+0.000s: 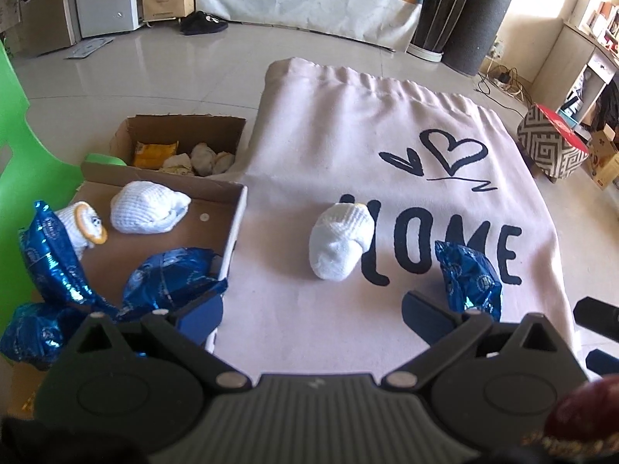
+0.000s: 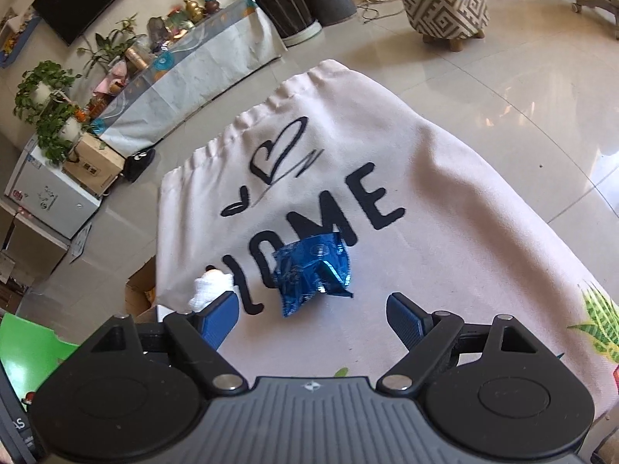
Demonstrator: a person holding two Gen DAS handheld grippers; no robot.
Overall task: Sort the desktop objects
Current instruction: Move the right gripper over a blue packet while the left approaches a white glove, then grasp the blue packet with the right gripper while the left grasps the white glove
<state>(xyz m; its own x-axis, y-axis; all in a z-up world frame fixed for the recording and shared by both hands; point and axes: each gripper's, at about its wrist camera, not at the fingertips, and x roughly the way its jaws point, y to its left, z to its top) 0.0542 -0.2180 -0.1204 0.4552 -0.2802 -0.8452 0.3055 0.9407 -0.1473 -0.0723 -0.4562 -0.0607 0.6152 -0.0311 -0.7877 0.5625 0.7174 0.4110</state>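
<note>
A rolled white sock lies on the pale "HOME" cloth, with a blue foil packet to its right. My left gripper hangs open just short of the sock, nothing between its fingers. Left of it, a shallow cardboard tray holds two white sock rolls and several blue foil packets. In the right wrist view the same blue packet lies just ahead of my open right gripper, apart from both fingers. The white sock peeks out behind the right gripper's left finger.
A second open cardboard box with a yellow packet and pale bundles sits on the floor beyond the tray. A green plastic chair stands at the far left. A patterned footstool and a dark planter stand on the tiled floor.
</note>
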